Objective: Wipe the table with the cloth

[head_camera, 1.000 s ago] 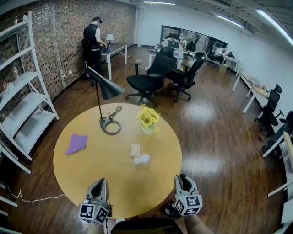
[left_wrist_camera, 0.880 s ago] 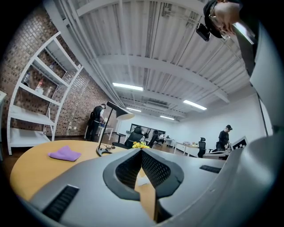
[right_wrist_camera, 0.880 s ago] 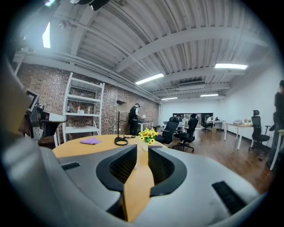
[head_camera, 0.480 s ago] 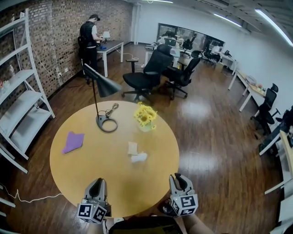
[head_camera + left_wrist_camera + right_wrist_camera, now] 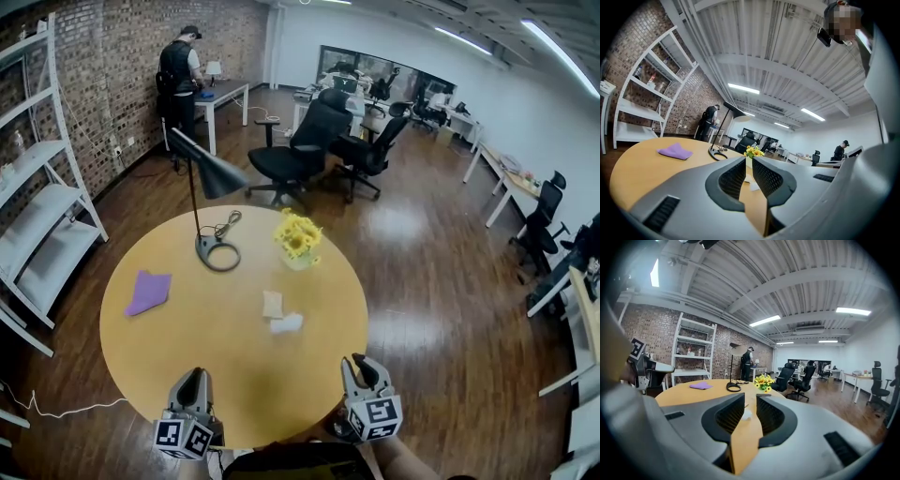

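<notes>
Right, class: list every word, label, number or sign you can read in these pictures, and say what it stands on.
No readable text anywhere.
Left gripper and right gripper: black-and-white square marker patterns only, no letters or digits.
White shelf: the items on it are too small to show any label.

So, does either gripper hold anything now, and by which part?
Nothing is held. The left gripper and the right gripper are empty, jaws slightly apart.
</notes>
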